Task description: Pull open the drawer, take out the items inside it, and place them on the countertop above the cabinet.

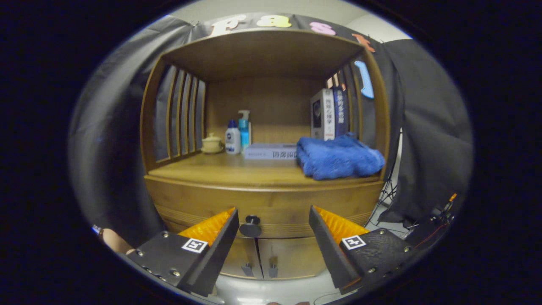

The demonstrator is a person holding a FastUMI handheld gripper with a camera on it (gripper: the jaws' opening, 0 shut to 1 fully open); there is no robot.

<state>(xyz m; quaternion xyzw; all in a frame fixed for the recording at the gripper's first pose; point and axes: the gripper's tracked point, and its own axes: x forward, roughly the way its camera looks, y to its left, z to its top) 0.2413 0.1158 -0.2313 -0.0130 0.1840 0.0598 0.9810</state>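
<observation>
Gripper (273,222) spread wide, holding nothing, lined up on the drawer knob (251,226) at lower centre, which sits between the fingers nearer the left one. The drawer (262,203) is shut. Shift slightly left, advance, close squarely on the knob (not its rim), then pull straight back.

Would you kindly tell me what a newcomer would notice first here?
The blue towel on the countertop, in front of the upright books, draws the eye first. Next comes the dark drawer knob, between the spread fingers of the open hand-held gripper, on the closed drawer.
</observation>
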